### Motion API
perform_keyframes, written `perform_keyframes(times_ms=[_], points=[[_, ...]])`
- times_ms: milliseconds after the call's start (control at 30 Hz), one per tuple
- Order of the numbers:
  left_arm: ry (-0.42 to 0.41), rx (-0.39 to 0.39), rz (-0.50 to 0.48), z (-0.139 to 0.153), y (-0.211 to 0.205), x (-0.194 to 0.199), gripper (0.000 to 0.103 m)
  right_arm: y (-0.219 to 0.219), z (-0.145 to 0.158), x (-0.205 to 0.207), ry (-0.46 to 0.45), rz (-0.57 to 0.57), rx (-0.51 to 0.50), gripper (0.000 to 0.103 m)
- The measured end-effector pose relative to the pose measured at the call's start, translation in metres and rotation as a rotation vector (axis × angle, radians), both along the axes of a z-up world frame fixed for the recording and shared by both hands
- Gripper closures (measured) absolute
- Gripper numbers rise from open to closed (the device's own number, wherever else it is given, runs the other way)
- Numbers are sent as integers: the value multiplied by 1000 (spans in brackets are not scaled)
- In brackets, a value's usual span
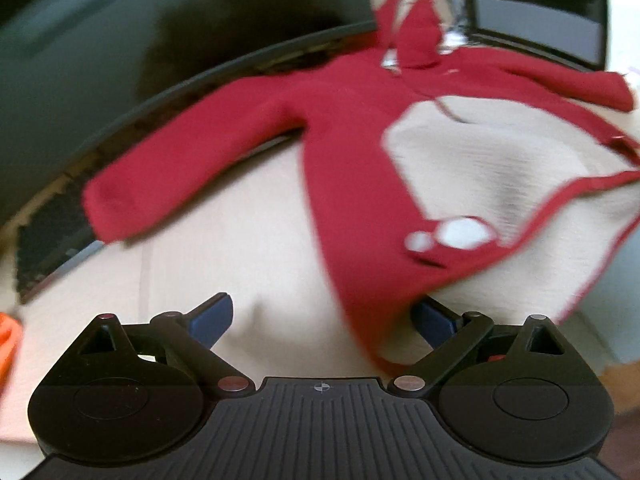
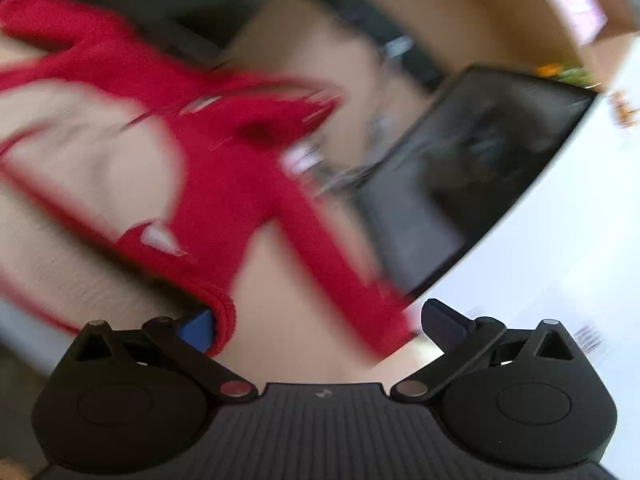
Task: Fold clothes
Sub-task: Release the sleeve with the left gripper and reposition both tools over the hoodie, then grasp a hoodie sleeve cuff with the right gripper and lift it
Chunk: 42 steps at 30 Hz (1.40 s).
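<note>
A red hooded jacket [image 1: 352, 152] lies spread open on the pale wooden surface [image 1: 248, 248], its cream lining [image 1: 492, 168] turned up and its hood [image 1: 416, 36] pointing away toward the far edge. One sleeve [image 1: 172, 172] stretches out flat to the left in the left wrist view; the other sleeve [image 2: 340, 264] runs diagonally toward the camera in the right wrist view. Two white patches [image 1: 452, 236] sit on the red front panel near the hem.

The left tongs [image 1: 320, 320] stand wide apart, with the lower hem of the jacket reaching down beside the right-hand finger; whether it touches the cloth cannot be told. The right tongs [image 2: 316, 324] are also spread wide, a ribbed red edge lying against the blue left finger and the sleeve's cuff ending just beside the other one. Neither pair grips anything.

Around the jacket: a dark laptop [image 2: 472, 168] lies open beyond the right sleeve, close to it, partly on a white area [image 2: 560, 280] of the surface. A large dark curved object [image 1: 80, 80] borders the surface behind the left sleeve. Something orange [image 1: 8, 344] shows at the left edge. Both views are motion-blurred.
</note>
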<state>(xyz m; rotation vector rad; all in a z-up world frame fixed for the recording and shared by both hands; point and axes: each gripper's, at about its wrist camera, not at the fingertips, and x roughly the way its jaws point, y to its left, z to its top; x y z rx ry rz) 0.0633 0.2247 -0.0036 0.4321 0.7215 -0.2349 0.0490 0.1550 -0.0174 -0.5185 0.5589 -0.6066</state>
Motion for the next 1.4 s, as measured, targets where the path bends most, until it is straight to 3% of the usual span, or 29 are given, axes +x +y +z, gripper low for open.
perform_keyframes(times_ms=[100, 167, 233, 300, 400, 500, 633, 733, 833, 900, 967, 1067, 1133, 1200, 1233, 1267, 1400], points=[[-96, 96, -36, 31, -2, 10, 3, -18, 43, 9, -104, 16, -74, 0], [-181, 103, -60, 65, -7, 4, 3, -22, 57, 5, -105, 9, -112, 0], [-226, 84, -87, 98, -12, -9, 2, -29, 54, -5, -56, -3, -82, 0], [-173, 38, -123, 106, -11, -23, 2, -34, 36, -18, 35, 1, -1, 0], [26, -52, -190, 79, -11, -49, 3, -34, -6, -39, 203, 31, 169, 0], [76, -158, -229, 73, -21, -35, 3, -32, -22, -66, 270, 71, 367, 0], [110, -302, -272, 71, -37, -10, 3, -47, 6, -87, 118, 91, 576, 0], [135, -411, -305, 70, -49, 9, 3, -80, 24, -78, -28, -30, 642, 0], [161, -520, -337, 68, -60, 28, 2, -127, 23, -59, -153, -169, 746, 0], [149, -581, -340, 67, -73, 44, 2, -155, 14, -53, -208, -226, 827, 13], [79, -606, -297, 56, -100, 73, 2, -182, 1, -43, -225, -272, 896, 36], [55, -609, -246, 32, -131, 107, 2, -211, -18, -36, -232, -346, 928, 38], [110, -600, -218, 14, -142, 121, 2, -229, -30, -32, -237, -387, 954, 41], [200, -604, -179, -2, -148, 127, 2, -236, -36, -28, -229, -363, 997, 60], [206, -596, -174, -5, -151, 124, 1, -238, -39, -26, -222, -346, 1017, 77], [190, -581, -177, -5, -153, 120, 1, -234, -32, -20, -224, -307, 1014, 85], [264, -633, -170, -4, -155, 107, 1, -199, 25, 14, -254, -83, 933, 89]])
